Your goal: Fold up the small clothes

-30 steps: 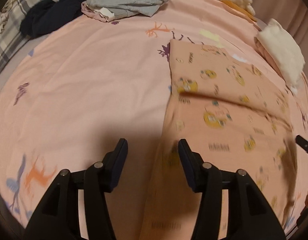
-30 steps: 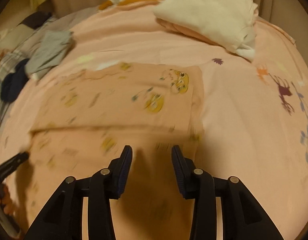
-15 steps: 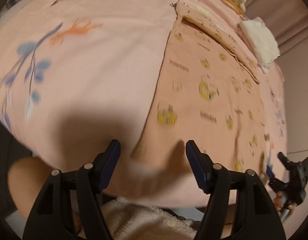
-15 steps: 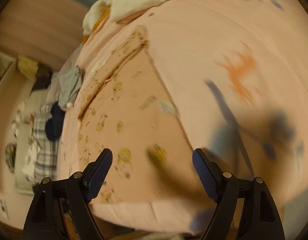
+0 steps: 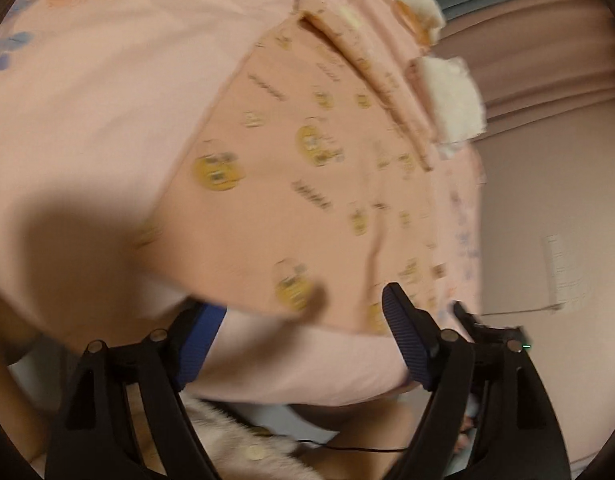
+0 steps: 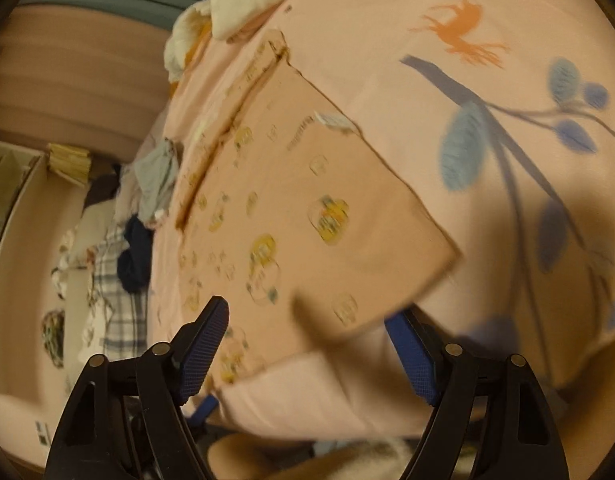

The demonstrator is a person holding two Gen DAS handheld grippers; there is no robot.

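A peach garment with yellow prints lies flat on the pink bed sheet, its far part folded over in a band. Its near hem reaches the bed's front edge. My left gripper sits at that hem with its jaws opening; the hem's left corner lies between the fingers, and no pad presses on it. My right gripper stands open at the hem's right corner, which hides part of one fingertip. The right gripper also shows in the left wrist view, close beside the left one.
A folded white cloth pile lies beyond the garment. Grey and navy clothes and a plaid cloth lie at the far left. A person's fuzzy cream clothing is just under the bed edge.
Both grippers pulled back from the middle of the garment to its near hem at the bed edge, rolled, and spread their jaws wider.
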